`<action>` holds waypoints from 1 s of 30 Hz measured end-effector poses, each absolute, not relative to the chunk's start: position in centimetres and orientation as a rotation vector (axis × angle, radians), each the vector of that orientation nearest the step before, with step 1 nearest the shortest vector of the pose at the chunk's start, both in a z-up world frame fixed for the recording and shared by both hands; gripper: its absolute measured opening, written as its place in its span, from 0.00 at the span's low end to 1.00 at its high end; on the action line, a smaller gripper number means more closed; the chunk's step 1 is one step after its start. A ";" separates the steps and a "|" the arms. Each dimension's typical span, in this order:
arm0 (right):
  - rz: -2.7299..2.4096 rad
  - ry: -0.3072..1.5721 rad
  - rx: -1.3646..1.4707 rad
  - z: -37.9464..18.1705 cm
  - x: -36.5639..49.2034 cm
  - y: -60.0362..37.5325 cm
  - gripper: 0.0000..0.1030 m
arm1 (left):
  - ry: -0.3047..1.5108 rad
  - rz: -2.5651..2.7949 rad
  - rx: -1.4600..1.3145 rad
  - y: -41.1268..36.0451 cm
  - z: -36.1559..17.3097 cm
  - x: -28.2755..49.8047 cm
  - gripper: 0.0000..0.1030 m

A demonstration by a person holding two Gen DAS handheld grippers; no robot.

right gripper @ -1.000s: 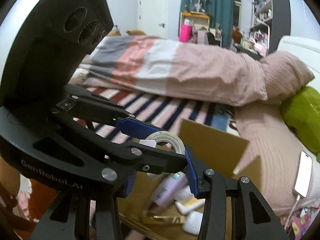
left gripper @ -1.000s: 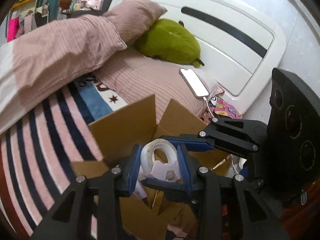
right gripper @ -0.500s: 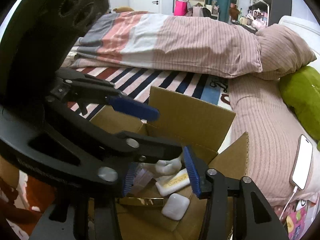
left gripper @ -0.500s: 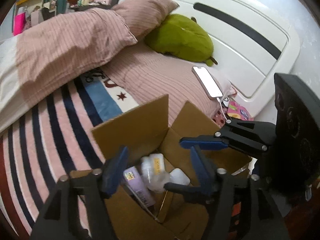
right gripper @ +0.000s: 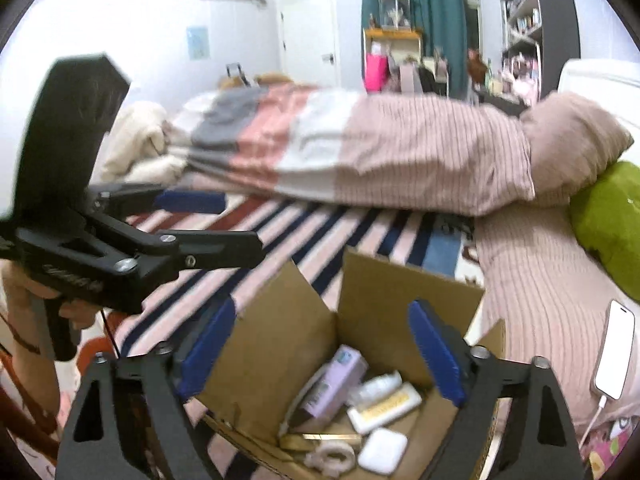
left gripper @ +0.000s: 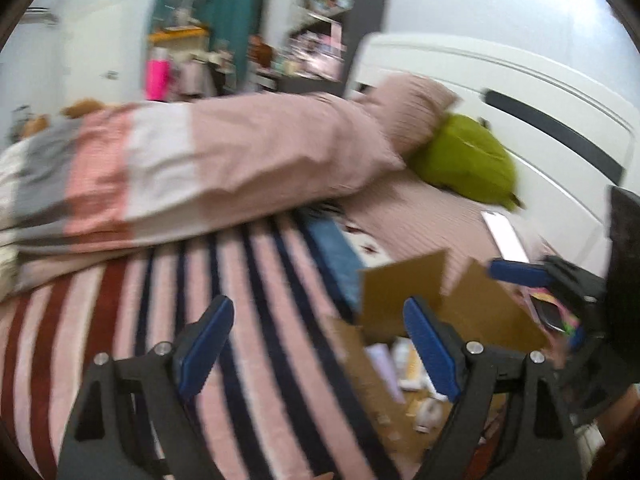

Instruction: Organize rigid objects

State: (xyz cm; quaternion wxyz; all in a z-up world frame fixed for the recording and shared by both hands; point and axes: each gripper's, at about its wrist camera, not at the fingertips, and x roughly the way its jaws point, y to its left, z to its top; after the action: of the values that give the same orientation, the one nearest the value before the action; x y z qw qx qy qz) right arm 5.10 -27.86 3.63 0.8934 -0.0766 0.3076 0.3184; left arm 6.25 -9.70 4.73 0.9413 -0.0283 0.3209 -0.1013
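An open cardboard box (right gripper: 384,300) stands on the striped bed. It holds a lilac box (right gripper: 334,388), a white bottle (right gripper: 378,386), a white-and-yellow bar (right gripper: 384,406), a white case (right gripper: 382,456) and the white tape roll (right gripper: 332,458). My right gripper (right gripper: 324,352) is open and empty above the box. My left gripper (left gripper: 316,348) is open and empty over the striped blanket, left of the box (left gripper: 404,292); it also shows in the right wrist view (right gripper: 208,224).
A striped duvet (right gripper: 360,148) lies across the bed, with a pink pillow (right gripper: 572,136) and a green plush (right gripper: 608,216) at the headboard. A white phone (right gripper: 614,348) on a cable lies right of the box. Shelves and a desk stand behind.
My left gripper opened and dropped the tape roll into the box, then swung left and up away from it. My right gripper opened wider and stays over the box.
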 end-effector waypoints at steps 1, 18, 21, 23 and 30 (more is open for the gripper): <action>0.669 0.613 -0.153 3.8 4.8 -27.8 0.92 | 0.645 -0.171 -0.070 -8.9 4.7 5.9 0.82; 0.703 0.540 -0.082 3.6 3.0 -27.5 0.98 | 0.597 -0.007 -0.080 -5.2 4.1 2.4 0.82; 0.703 0.535 -0.085 3.7 2.7 -27.5 0.98 | 0.596 0.002 -0.078 -5.2 4.1 2.3 0.82; 0.703 0.530 -0.088 3.8 2.5 -27.4 0.98 | 0.596 0.008 -0.076 -5.1 4.0 2.2 0.82; 0.705 0.525 -0.091 4.0 2.3 -27.3 0.98 | 0.596 0.019 -0.073 -5.2 4.1 2.0 0.82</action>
State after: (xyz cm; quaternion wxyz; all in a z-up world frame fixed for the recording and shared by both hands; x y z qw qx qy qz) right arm 2.34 -27.28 4.02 0.9040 -0.0439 0.2540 0.3411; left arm 1.99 -5.23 4.14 0.9552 -0.0359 0.2935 0.0093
